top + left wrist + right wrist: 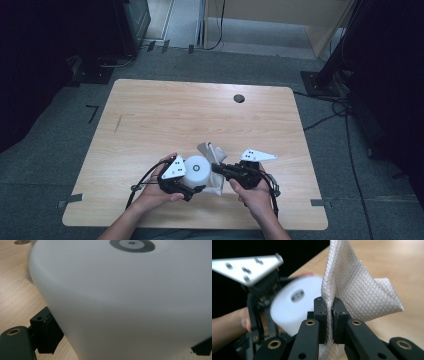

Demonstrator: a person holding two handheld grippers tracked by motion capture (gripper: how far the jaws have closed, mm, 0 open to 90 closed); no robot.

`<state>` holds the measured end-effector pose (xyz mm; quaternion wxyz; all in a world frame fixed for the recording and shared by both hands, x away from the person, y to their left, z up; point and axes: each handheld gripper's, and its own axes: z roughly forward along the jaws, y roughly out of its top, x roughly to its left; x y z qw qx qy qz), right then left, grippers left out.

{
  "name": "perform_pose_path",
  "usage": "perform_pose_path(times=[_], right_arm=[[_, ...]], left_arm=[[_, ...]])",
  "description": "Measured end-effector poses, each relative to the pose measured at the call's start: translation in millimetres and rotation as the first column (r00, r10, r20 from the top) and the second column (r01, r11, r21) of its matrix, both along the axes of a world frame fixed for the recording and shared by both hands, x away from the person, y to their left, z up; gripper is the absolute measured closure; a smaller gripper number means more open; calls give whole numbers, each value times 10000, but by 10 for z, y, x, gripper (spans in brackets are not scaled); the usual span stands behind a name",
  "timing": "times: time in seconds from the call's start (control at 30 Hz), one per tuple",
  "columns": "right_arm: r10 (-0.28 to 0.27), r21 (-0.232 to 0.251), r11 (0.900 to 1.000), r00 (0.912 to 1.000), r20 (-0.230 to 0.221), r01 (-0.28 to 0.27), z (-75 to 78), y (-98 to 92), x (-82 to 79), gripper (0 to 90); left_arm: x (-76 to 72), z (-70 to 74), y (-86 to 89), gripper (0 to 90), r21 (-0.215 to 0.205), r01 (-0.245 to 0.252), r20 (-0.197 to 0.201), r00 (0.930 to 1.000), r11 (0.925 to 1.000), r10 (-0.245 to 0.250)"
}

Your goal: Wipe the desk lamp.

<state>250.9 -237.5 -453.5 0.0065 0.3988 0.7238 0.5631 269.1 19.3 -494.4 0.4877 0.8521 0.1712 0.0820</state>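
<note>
Cloth [359,290] pinched tight in right tongs [330,312], lifted off the worktop [150,115], likely to wrap or wipe the white cylinder [196,171]. Left tongs [187,187] spread wide, clamping the cylinder's sides near the worktop's front edge to steady it.

The roll [196,170] is a plain white cylinder standing upright on the desk [150,115], near the front edge and about midway along it; its flat top shows a dark ring around a pale centre. The cloth [212,152] is off-white with a small diamond weave. It touches the roll's right side: 1 folded corner stands up behind the roll, and the rest hangs down beside it toward the desk.
</note>
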Motion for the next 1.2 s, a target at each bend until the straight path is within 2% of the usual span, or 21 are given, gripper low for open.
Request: perform_pose_path(times=[0.1, 0.2, 0.4, 0.47, 0.53, 0.73, 0.8, 0.83, 0.93, 1.07, 1.2], right_arm=[[-96, -336, 9994, 9978, 651, 118, 149, 11, -43, 847], [-26, -535, 9985, 9958, 911, 75, 214, 39, -71, 846], [346, -911, 9956, 9928, 1148, -241, 299, 135, -119, 845], [322, -1390, 9902, 9934, 1099, -167, 314, 204, -134, 846], [252, -1583, 9874, 9947, 998, -91, 323, 262, -137, 845], [229, -1568, 9875, 9982, 547, -141, 334, 403, -119, 823], [212, -1633, 9865, 9982, 564, -117, 351, 454, -113, 713], [257, -1630, 9865, 9975, 658, -146, 355, 465, -110, 657], [464, -1630, 9861, 9957, 803, -328, 378, 463, -143, 581], [664, -1321, 9899, 9921, 1063, -521, 467, 375, -178, 563], [-21, -939, 9954, 9876, 1571, 171, 572, 242, -174, 559]], left_arm=[[-15, 2, -48, 81, 34, 23, 5, 10000, 10000, -23], [-22, 1, -69, 81, 15, 27, 1, 10000, 10000, -27], [-27, 2, -87, 81, 42, 44, 13, 10000, 10000, -44], [-36, 0, -100, 82, 5, -40, 38, 10000, 10000, 40], [-38, -2, -103, 82, -3, -56, 52, 10000, 10000, 56], [-45, -4, -111, 82, -23, -97, 55, 9999, 10000, 97], [-46, -5, -115, 82, -30, -124, 53, 9999, 9999, 124], [-47, -6, -115, 81, -43, -118, 47, 9999, 9999, 118], [-49, -11, -112, 81, -83, -136, 56, 9999, 9999, 137], [-53, -13, -112, 81, -112, -154, 97, 9998, 9998, 156], [-57, -16, -111, 81, -148, -180, 99, 9998, 9997, 182]])
